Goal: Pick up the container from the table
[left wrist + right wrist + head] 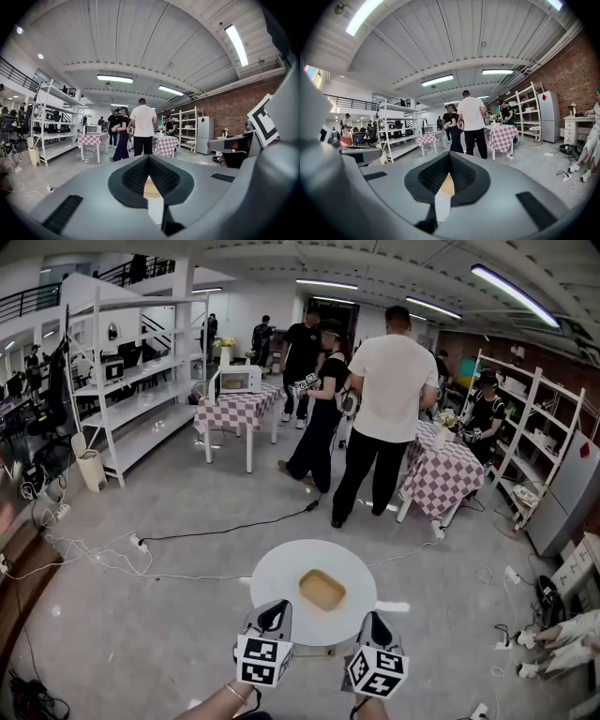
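My left gripper (274, 607) and right gripper (374, 619), jaws of both pressed together, empty, at the near rim of a round white table (274, 568), tan container (322, 590) just beyond them.

Far back: red-and-white checked cloth table (239, 411) with white box microwave (235, 381) on top; left, white metal shelving rack (141, 399); centre, standing person in white T-shirt (392, 381).

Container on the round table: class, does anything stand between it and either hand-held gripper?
Nothing visible does. The container lies alone on the white table; only bare tabletop separates it from the left hand-held gripper and the right hand-held gripper.
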